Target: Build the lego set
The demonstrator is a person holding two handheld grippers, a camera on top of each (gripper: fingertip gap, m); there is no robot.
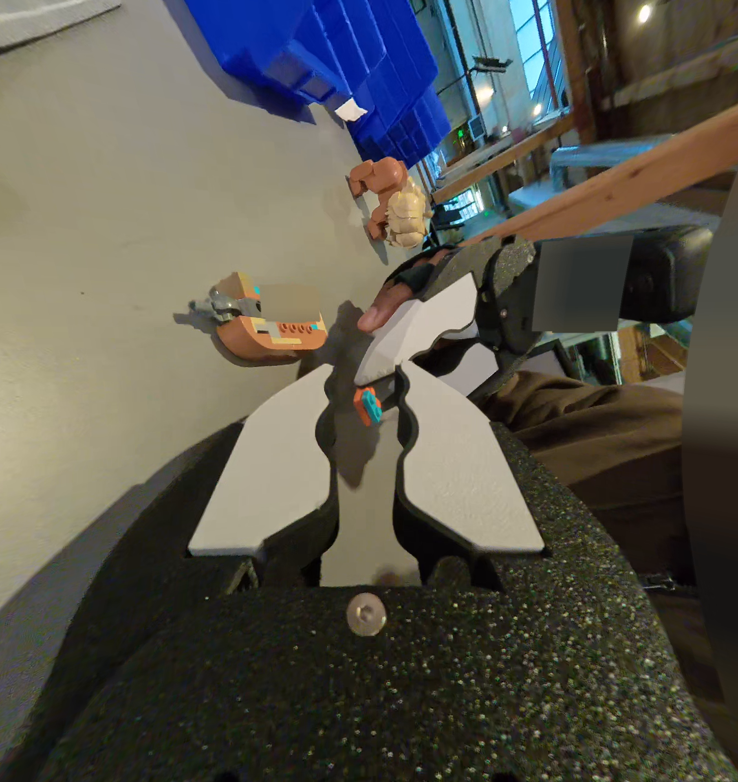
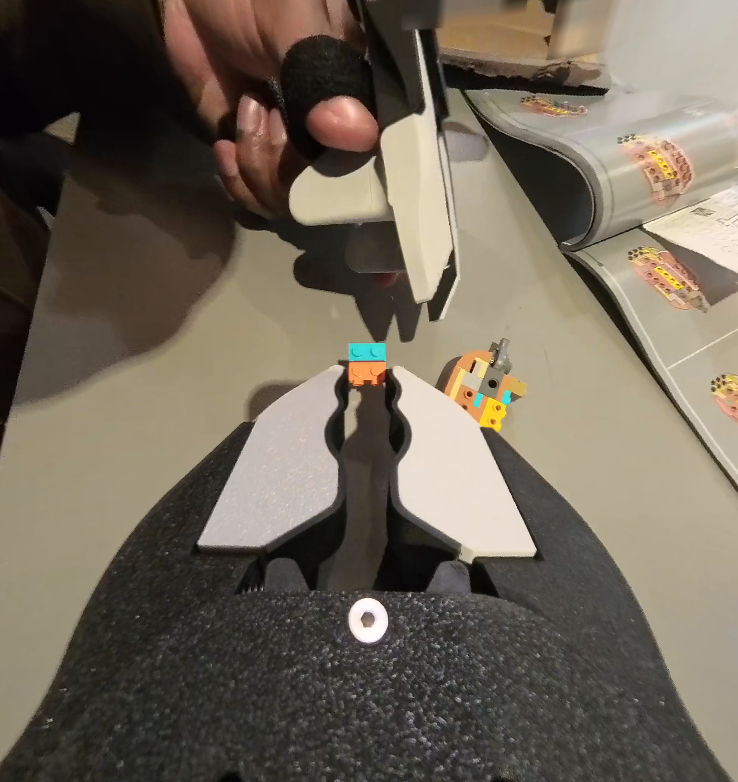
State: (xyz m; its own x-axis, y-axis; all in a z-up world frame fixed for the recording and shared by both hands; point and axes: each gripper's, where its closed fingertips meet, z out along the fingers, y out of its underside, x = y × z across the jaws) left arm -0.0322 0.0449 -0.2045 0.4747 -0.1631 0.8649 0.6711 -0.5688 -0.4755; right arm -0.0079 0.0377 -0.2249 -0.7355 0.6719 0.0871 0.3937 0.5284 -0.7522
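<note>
My right gripper (image 2: 368, 374) is shut on a small brick stack (image 2: 367, 364), teal on top and orange below, held above the grey table (image 2: 147, 338). The stack also shows in the left wrist view (image 1: 368, 405), pinched at the tip of the right gripper (image 1: 373, 383). My left gripper (image 1: 366, 370) is open and empty, its fingers on either side of the stack's line of sight. In the right wrist view the left gripper (image 2: 432, 311) hangs just beyond and above the stack, apart from it. A brown curved partial build (image 2: 481, 391) lies on the table; it also shows in the left wrist view (image 1: 269, 334).
An open instruction booklet (image 2: 655, 190) lies right of the build. A brown and tan brick figure (image 1: 390, 203) stands farther off near stacked blue bins (image 1: 337, 55). A person's hand (image 2: 274, 127) holds the left gripper. Less than 4 cm separates the two grippers' tips.
</note>
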